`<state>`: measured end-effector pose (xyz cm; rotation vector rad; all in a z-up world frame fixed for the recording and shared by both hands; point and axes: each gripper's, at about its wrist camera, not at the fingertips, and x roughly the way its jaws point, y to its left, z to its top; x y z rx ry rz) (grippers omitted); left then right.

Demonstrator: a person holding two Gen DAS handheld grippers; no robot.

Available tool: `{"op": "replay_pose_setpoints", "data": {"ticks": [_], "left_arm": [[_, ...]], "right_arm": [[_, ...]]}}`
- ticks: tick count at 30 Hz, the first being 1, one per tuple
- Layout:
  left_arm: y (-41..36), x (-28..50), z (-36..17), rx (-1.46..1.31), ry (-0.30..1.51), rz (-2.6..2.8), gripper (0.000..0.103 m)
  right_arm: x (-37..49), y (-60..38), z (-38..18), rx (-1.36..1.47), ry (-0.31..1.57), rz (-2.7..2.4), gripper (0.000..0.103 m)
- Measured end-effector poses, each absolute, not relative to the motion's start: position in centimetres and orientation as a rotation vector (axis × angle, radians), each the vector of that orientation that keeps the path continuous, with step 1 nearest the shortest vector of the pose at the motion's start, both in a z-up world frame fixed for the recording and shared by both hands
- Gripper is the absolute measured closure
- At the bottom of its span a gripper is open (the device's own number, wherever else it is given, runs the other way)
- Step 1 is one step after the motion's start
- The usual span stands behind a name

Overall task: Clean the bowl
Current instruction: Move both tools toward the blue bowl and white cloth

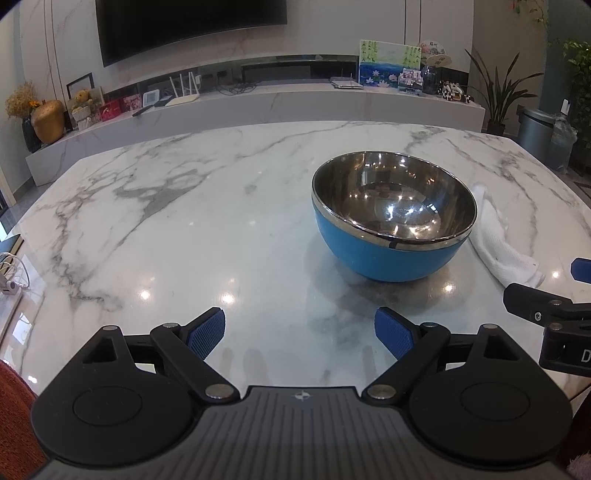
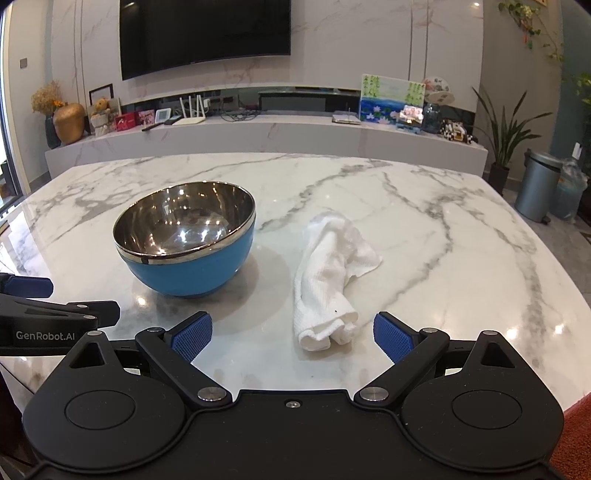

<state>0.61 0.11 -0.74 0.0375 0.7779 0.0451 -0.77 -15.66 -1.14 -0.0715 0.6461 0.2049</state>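
Note:
A blue bowl (image 1: 391,218) with a shiny steel inside stands upright on the white marble table (image 1: 184,221). It also shows in the right wrist view (image 2: 188,243). A rolled white cloth (image 2: 328,280) lies just right of the bowl, and its end shows in the left wrist view (image 1: 498,240). My left gripper (image 1: 299,332) is open and empty, short of the bowl and to its left. My right gripper (image 2: 291,334) is open and empty, just short of the cloth's near end.
The marble table (image 2: 443,240) spreads wide around both objects. Behind it runs a low TV console (image 2: 258,133) with ornaments, under a wall TV (image 2: 203,33). A grey bin (image 2: 537,188) and a plant (image 2: 506,136) stand at the far right.

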Motion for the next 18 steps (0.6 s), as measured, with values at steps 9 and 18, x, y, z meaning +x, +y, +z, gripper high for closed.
{"op": "replay_pose_setpoints", "data": {"ticks": [9,18], "left_arm": [[0.17,0.7,-0.79,0.032,0.786,0.044,0.015],[0.14,0.74,-0.9,0.032,0.794,0.041,0.015]], "right_arm": [[-0.7,-15.53,-1.28,-0.08,0.651,0.207,0.01],[-0.61,-15.46,-1.34,-0.076,0.652,0.202,0.01]]}}
